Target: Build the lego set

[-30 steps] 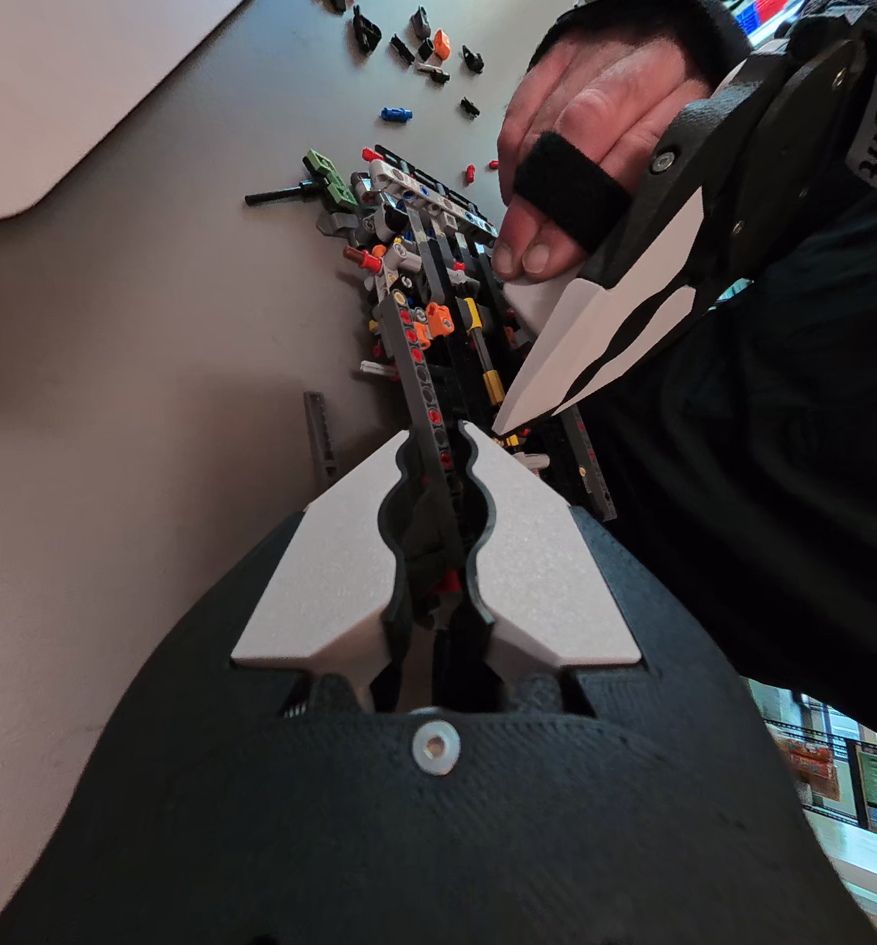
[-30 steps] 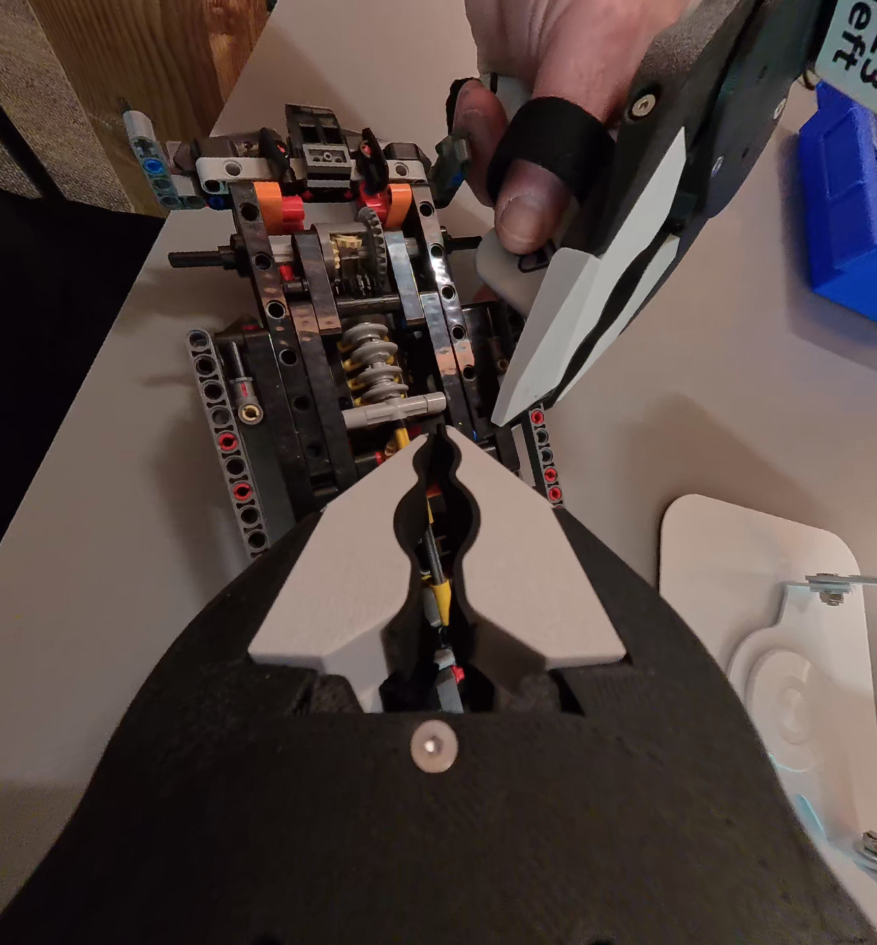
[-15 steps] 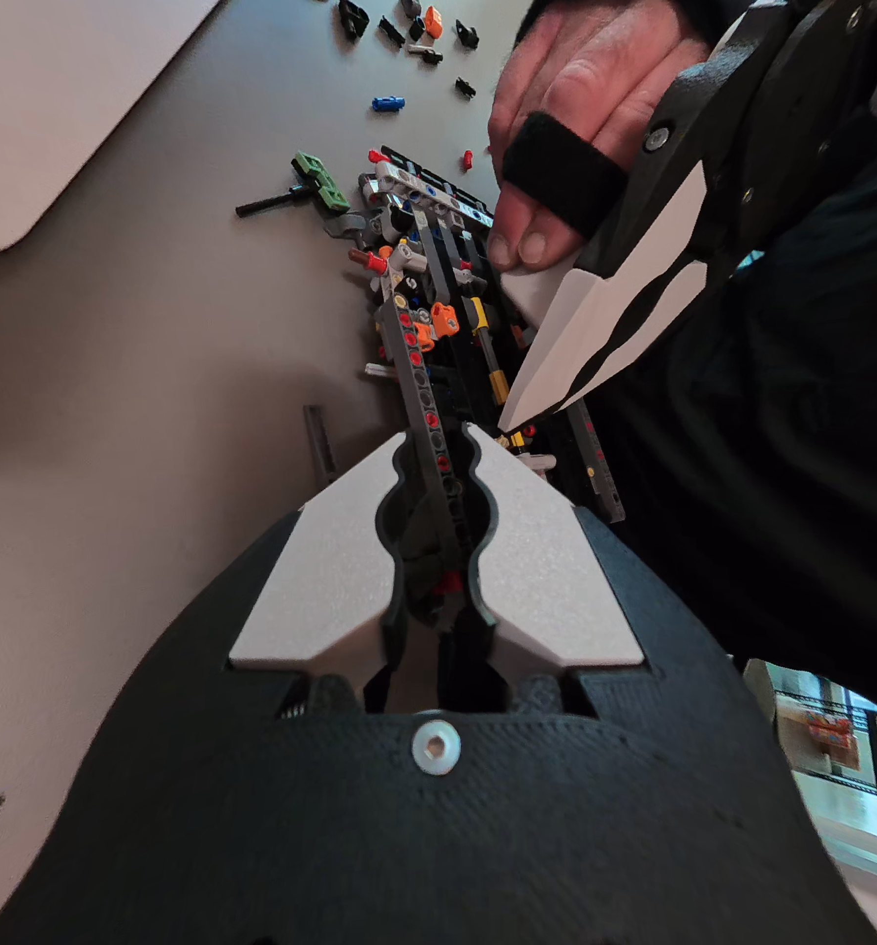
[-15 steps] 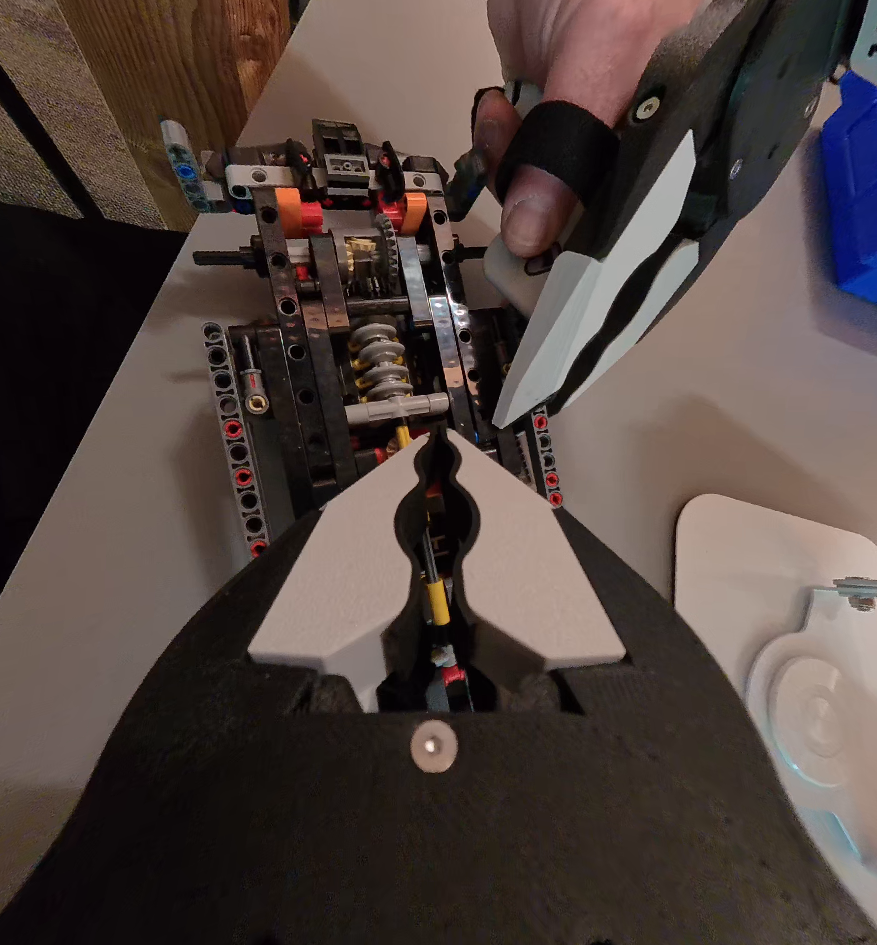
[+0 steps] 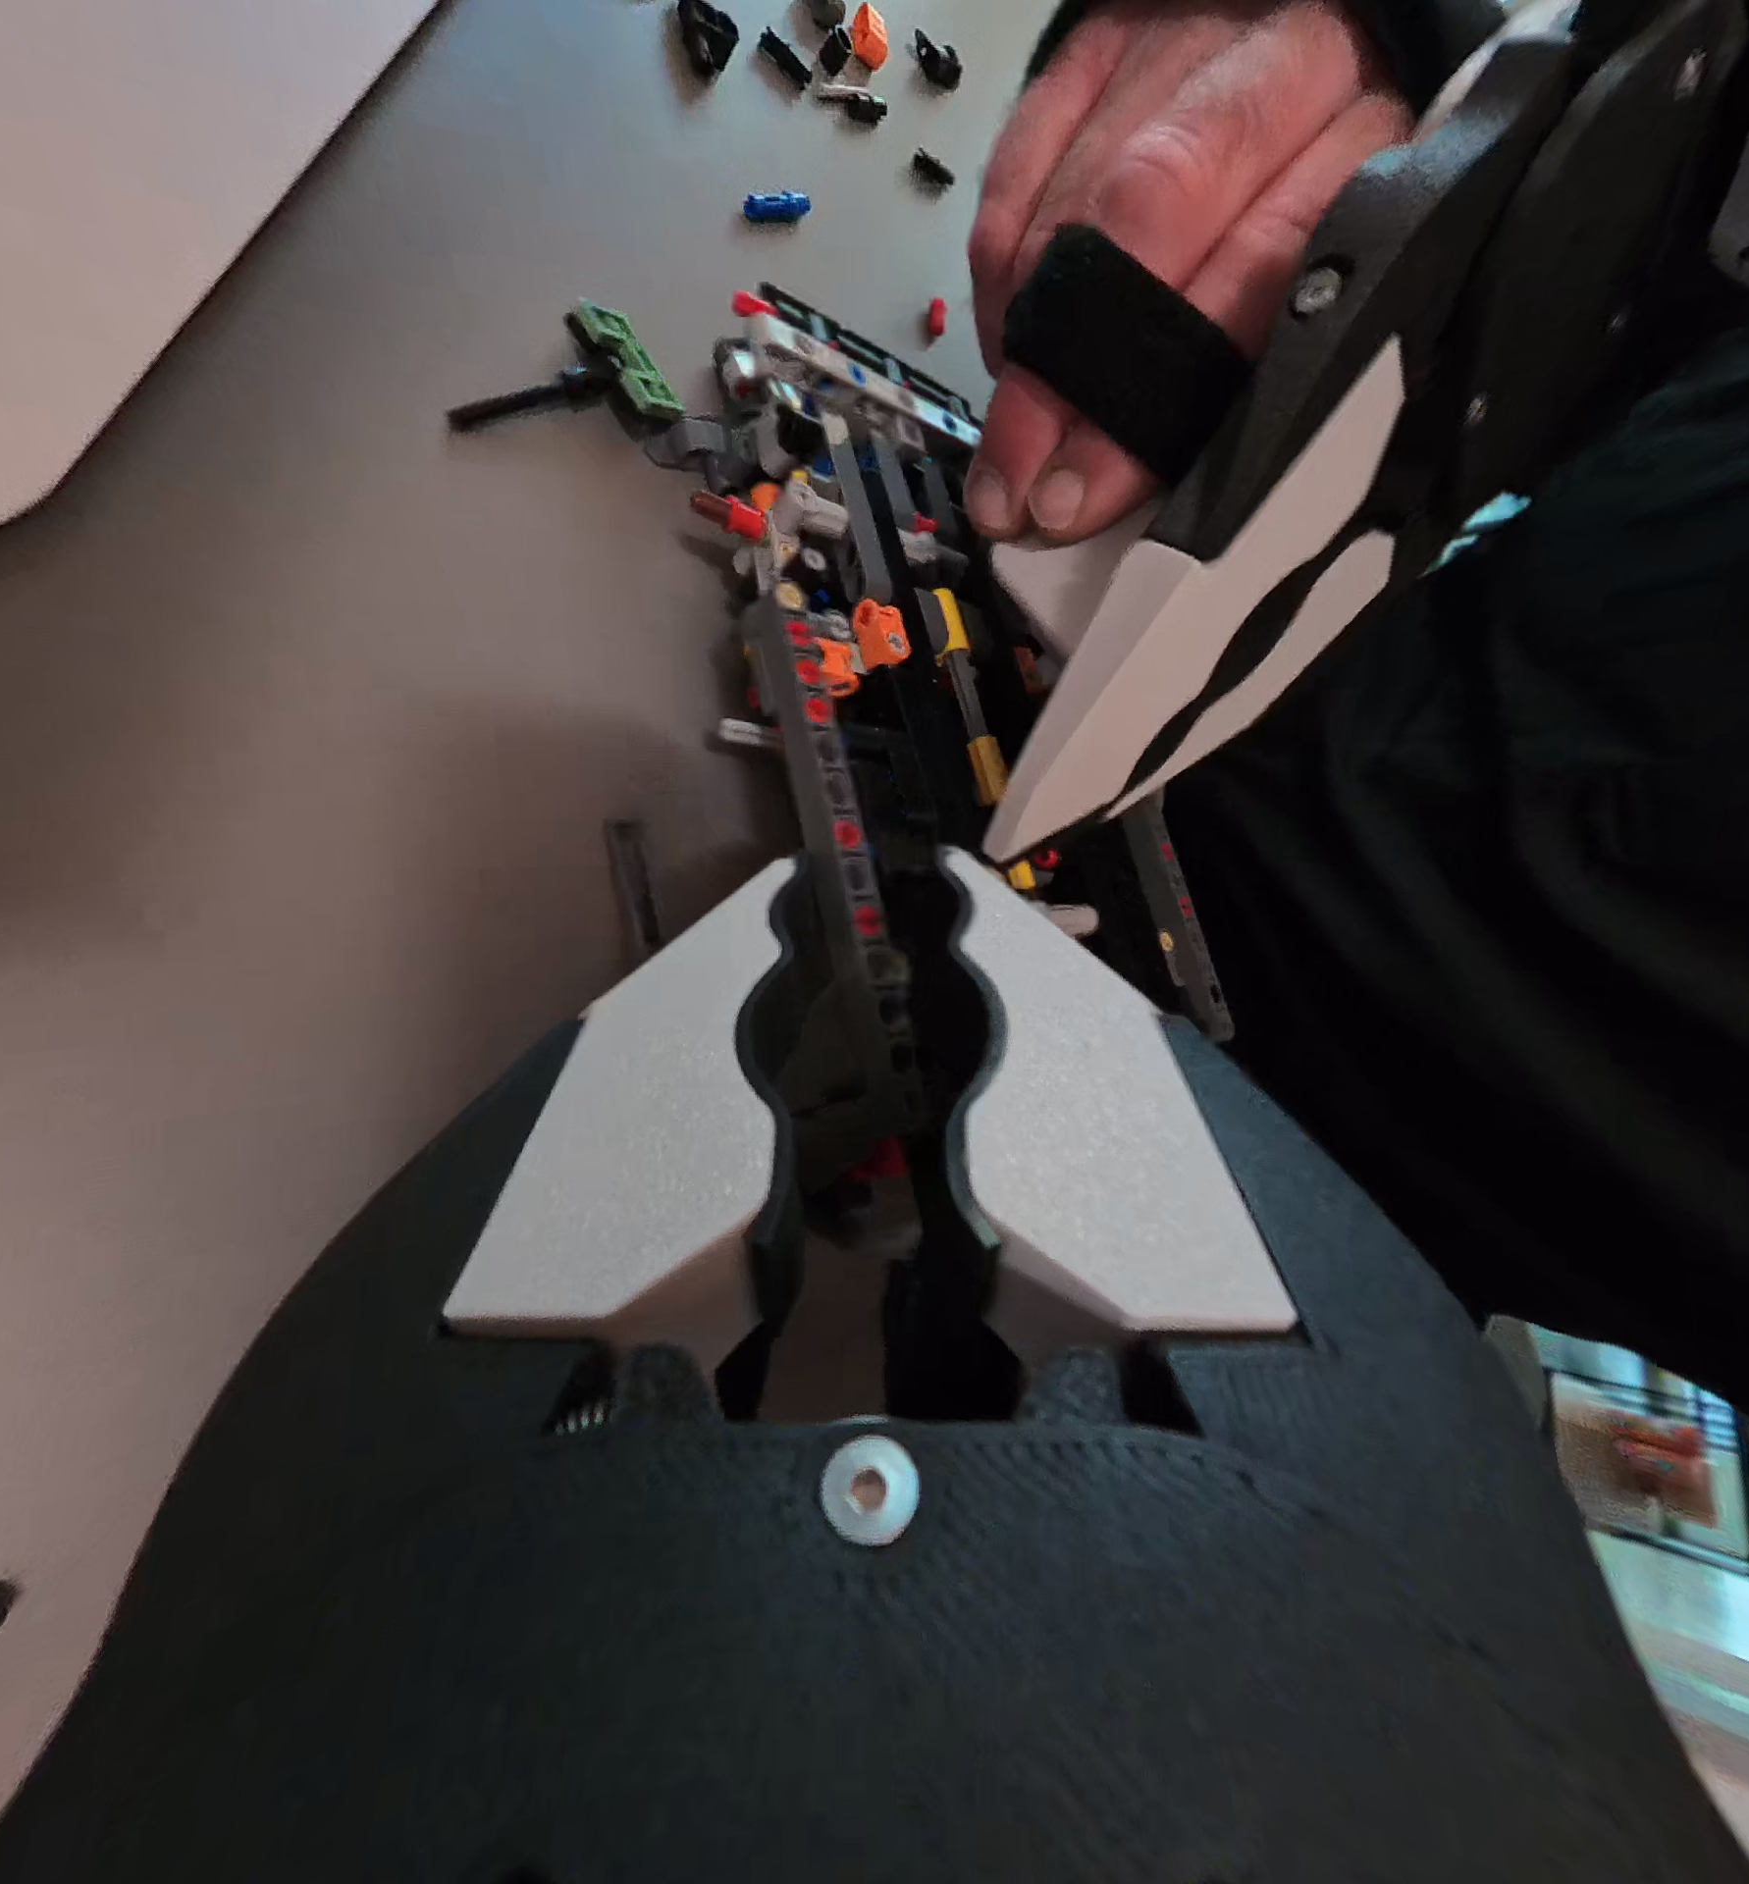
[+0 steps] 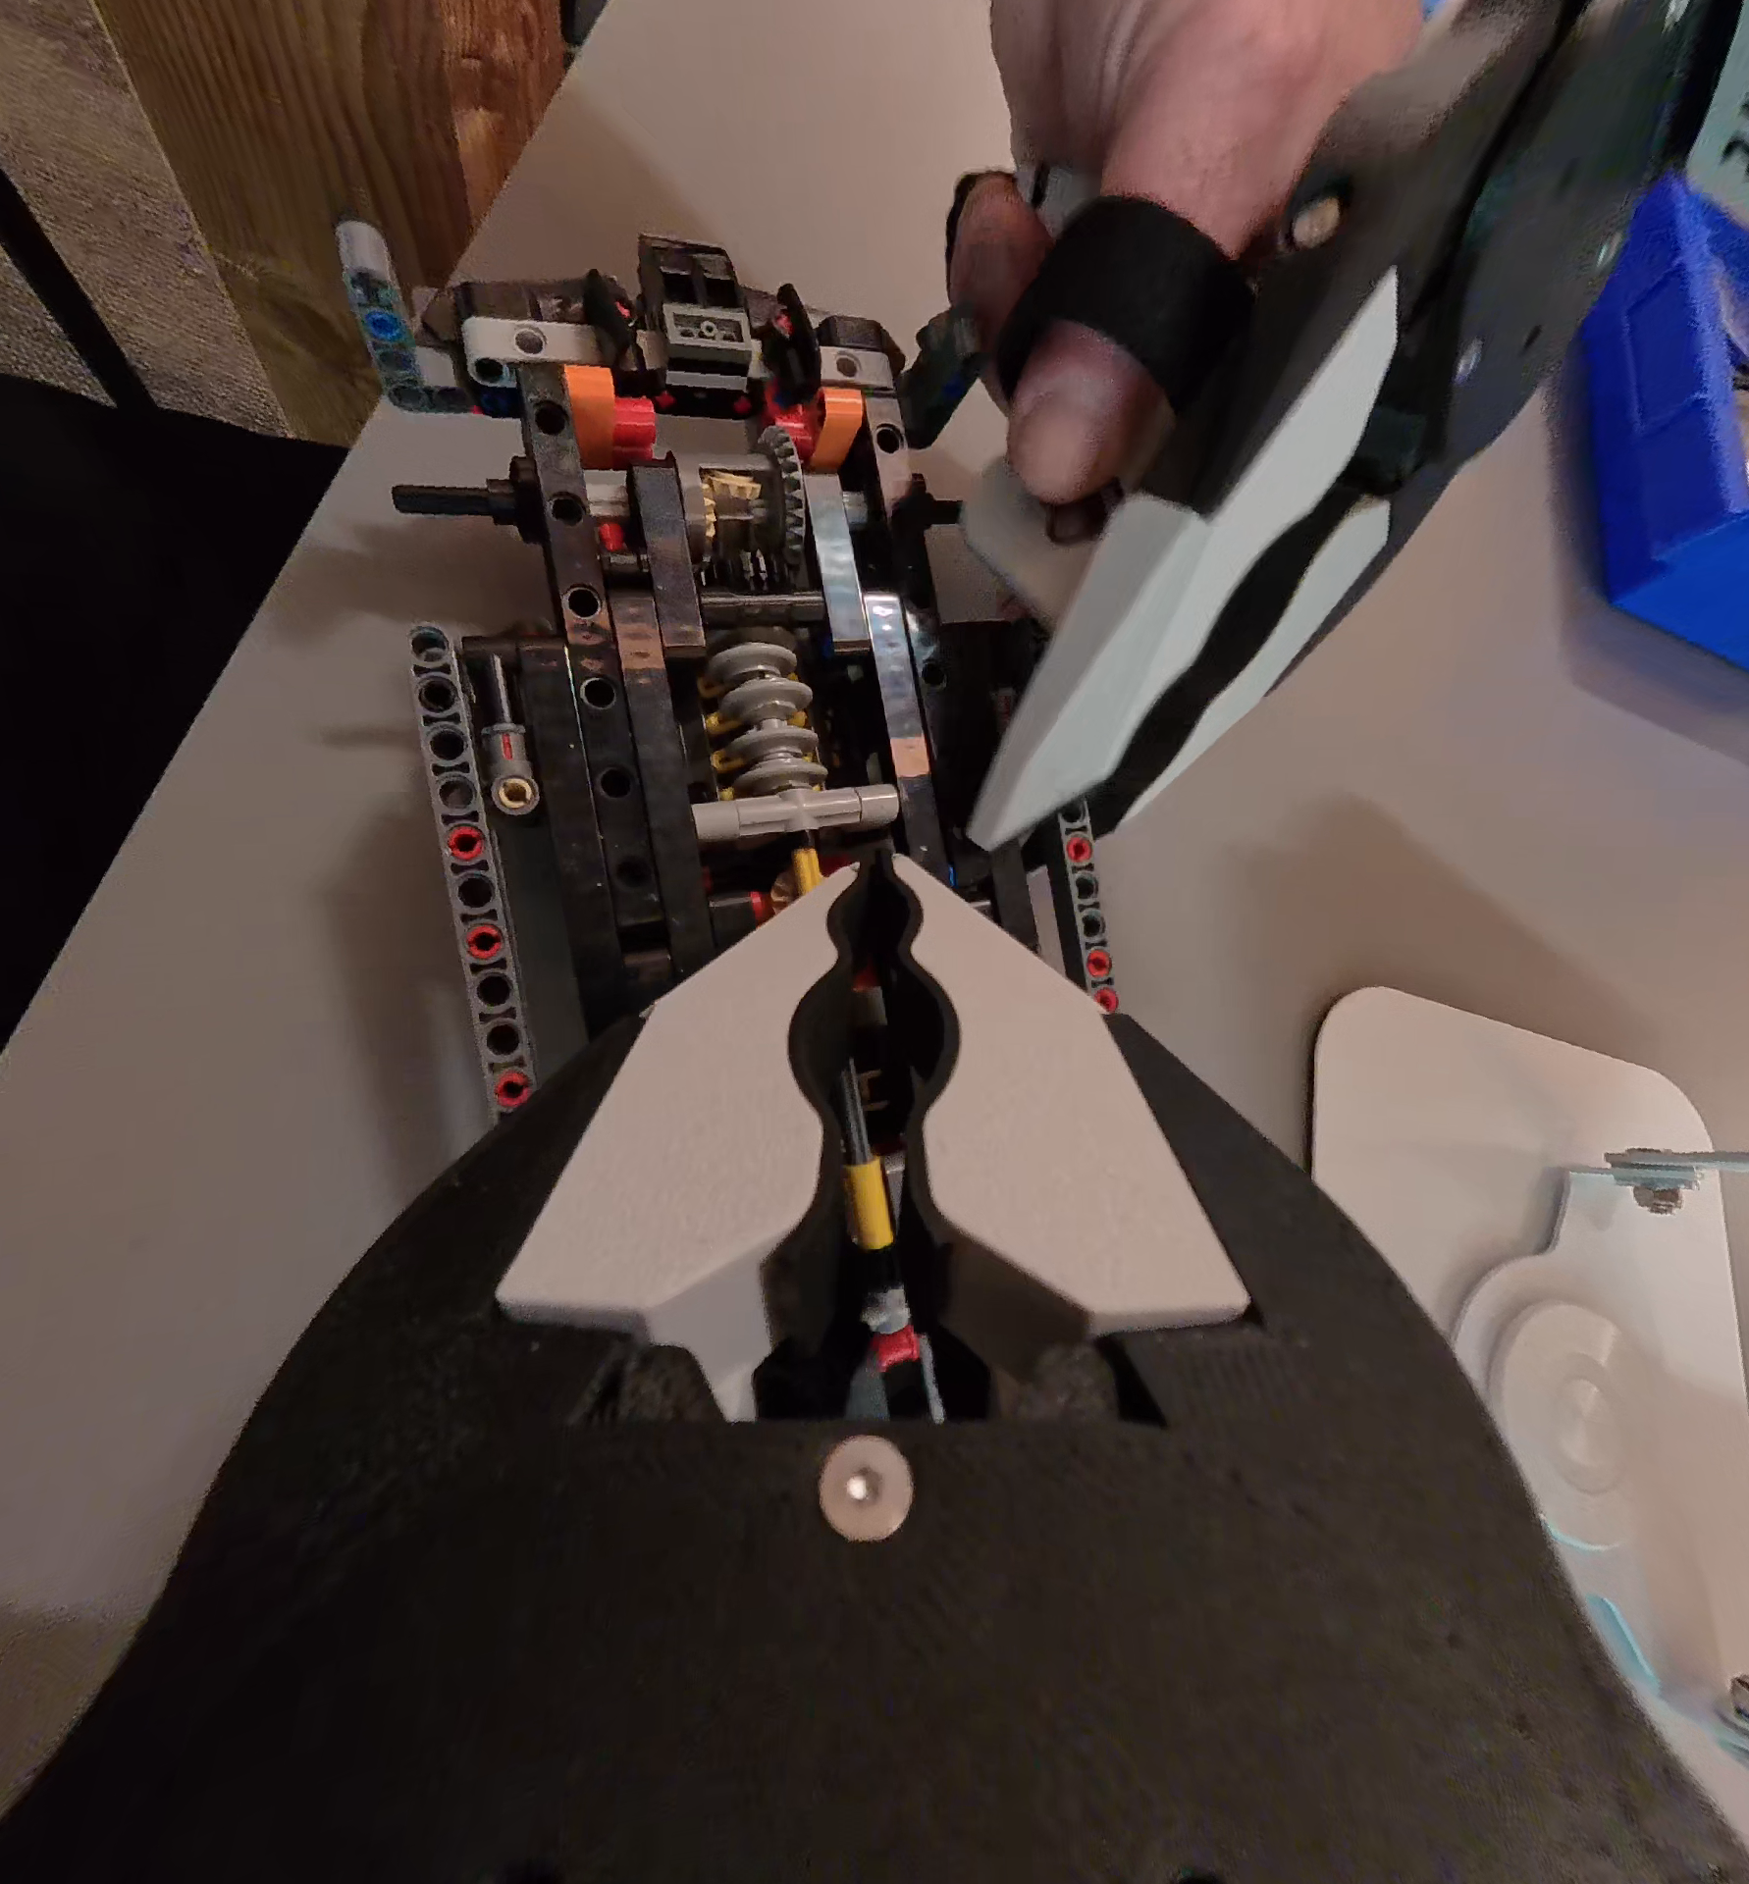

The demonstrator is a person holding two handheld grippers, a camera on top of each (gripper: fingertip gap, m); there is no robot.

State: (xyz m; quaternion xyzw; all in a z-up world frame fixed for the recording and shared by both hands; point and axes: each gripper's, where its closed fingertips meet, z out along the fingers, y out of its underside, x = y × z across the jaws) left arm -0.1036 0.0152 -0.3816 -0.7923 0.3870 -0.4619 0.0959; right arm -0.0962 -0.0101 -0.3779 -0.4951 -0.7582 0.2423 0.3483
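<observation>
Black beams make up most of the lego chassis (image 6: 707, 652), which lies on the pale table (image 6: 187, 969) with a grey spring and a gear train down its middle. The left gripper (image 5: 870, 877) is clenched on the grey studded side beam (image 5: 840, 846) at the model's near left edge. The right gripper (image 6: 876, 867) is closed around the thin axle with the yellow sleeve (image 6: 865, 1203) at the model's near end. Each gripper appears at the upper right of the other's view, tip touching the frame.

Loose pins (image 5: 830, 61) lie far off on the table, a blue pin (image 5: 776, 206) nearer, and a blue bin (image 6: 1707, 428) stands at the far right.

The risk, as I judge it, is uneven force: the axle is slender, and pushing or twisting it while the other grip holds only one side beam could pop that beam off its red pins or skew the frame. Both views are blurred, so seating is hard to confirm.
</observation>
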